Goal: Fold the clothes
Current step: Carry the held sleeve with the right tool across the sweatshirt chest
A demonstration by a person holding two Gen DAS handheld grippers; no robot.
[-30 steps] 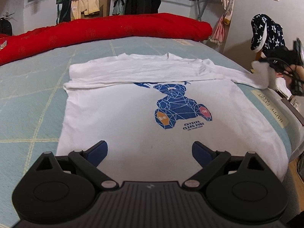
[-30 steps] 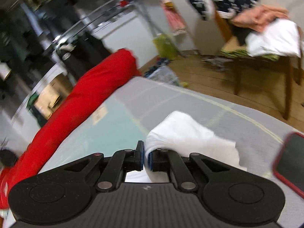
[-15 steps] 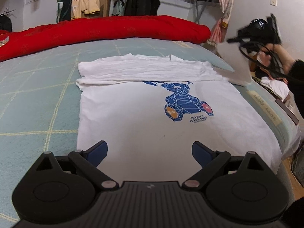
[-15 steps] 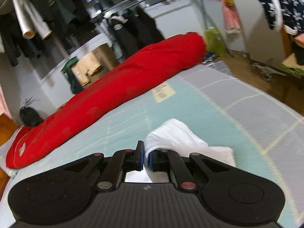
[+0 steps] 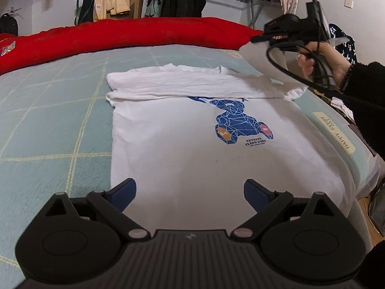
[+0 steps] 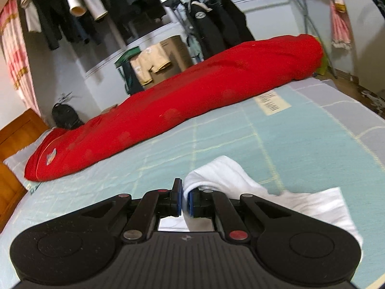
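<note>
Lying print-side up on the bed (image 5: 48, 110), the white T-shirt (image 5: 182, 149) has its top band turned down across the chest, covering the upper edge of the blue bear print (image 5: 243, 122). Right gripper (image 6: 184, 202): fingers pressed together on a pinch of white sleeve (image 6: 223, 173), which is raised off the bed at the shirt's far right corner; in the left wrist view the lifted cloth is blurred, so how much of it is off the bed is uncertain. Left gripper (image 5: 190, 192): fingers spread wide and holding nothing, poised near the hem. A red duvet roll (image 5: 120, 38) lies along the far edge of the bed.

Risks, as judged from this arrangement: the pinch is narrow, so thin cloth may slip free mid-carry; with nothing pinning the hem, a pull on the sleeve could drag the body sideways, disturb the turned-down band and leave a skewed crease.
</note>
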